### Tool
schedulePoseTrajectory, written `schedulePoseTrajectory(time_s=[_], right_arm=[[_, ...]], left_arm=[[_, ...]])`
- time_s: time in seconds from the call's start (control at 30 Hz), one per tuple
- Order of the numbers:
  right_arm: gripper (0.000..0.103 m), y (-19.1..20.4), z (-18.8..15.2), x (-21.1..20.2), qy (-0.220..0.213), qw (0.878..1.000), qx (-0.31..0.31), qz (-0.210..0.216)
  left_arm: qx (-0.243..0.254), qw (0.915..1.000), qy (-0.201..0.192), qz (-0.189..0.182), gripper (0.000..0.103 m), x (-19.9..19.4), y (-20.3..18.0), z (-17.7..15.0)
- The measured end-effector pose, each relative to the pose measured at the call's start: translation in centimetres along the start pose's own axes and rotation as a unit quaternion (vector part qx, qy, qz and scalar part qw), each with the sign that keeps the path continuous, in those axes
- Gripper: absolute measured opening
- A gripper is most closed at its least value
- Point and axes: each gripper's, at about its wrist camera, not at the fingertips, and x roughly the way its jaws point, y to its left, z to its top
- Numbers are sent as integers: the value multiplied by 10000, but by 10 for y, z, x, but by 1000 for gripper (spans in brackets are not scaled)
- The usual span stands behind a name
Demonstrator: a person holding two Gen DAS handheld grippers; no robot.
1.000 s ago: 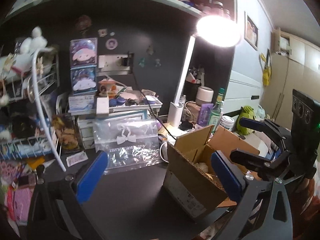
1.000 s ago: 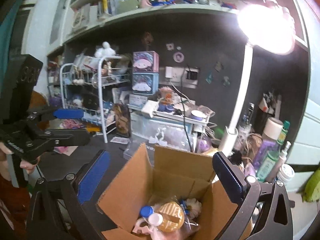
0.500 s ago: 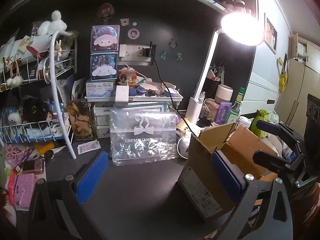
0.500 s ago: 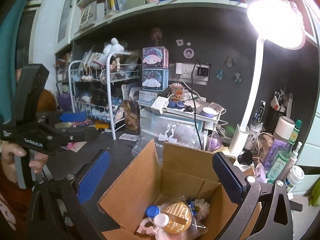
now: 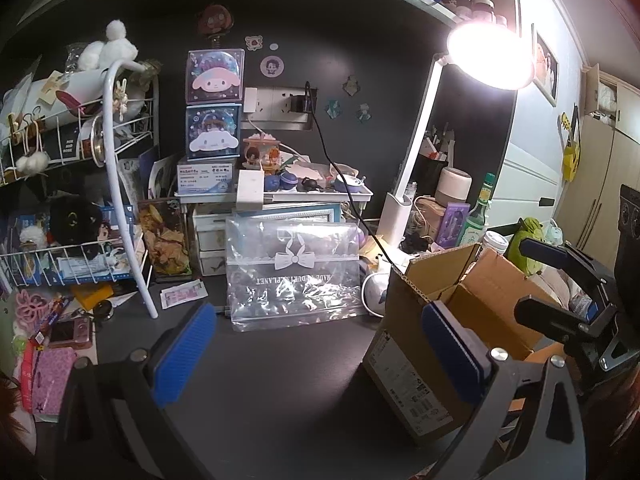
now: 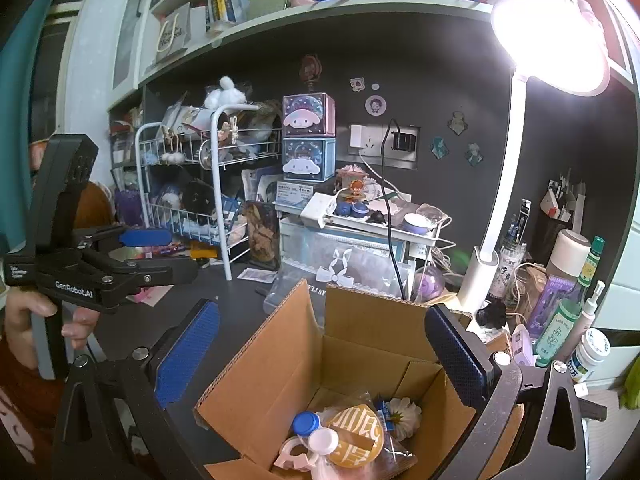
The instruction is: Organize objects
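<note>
Right wrist view: hovering straight over the open cardboard box [image 6: 352,364], right gripper [image 6: 320,352] spread wide, nothing between the blue pads [image 6: 188,352]. Down inside the box, a small heap: round yellow badge in a clear wrapper [image 6: 356,436], blue-capped little bottle [image 6: 306,424], white-capped one [image 6: 324,440] touching it, a white flower [image 6: 404,416] tucked behind. All of it below and slightly ahead of the open claw, so the right hand clearly the nearer one for a reach in. No obvious long axis on the badge; the bottles too buried to tell how they lie. Over in the left wrist view: left gripper [image 5: 320,348] also wide and empty, aimed at bare dark desk [image 5: 280,380] in front of the clear bow-printed pouch [image 5: 294,276], box off to its right side, contents hidden behind the flap. Probable call: right claw dips between the flaps, left waits over free desk. Risk: crinkly wrapper slipping, flaps [image 6: 260,344] crowding the pads.
</note>
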Motion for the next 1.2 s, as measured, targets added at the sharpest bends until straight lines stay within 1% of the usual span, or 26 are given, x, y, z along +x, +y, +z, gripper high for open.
schedulePoseTrajectory(time_s=[0.23,1.2], right_arm=[[103,0,1,2,38,10000,82,-5],[103,-4,-1,5,151,9999,41,18]], left_arm=[[-1,10000,0,-3,102,0,0,0],[14,10000,38,23,102,2,4,-3]])
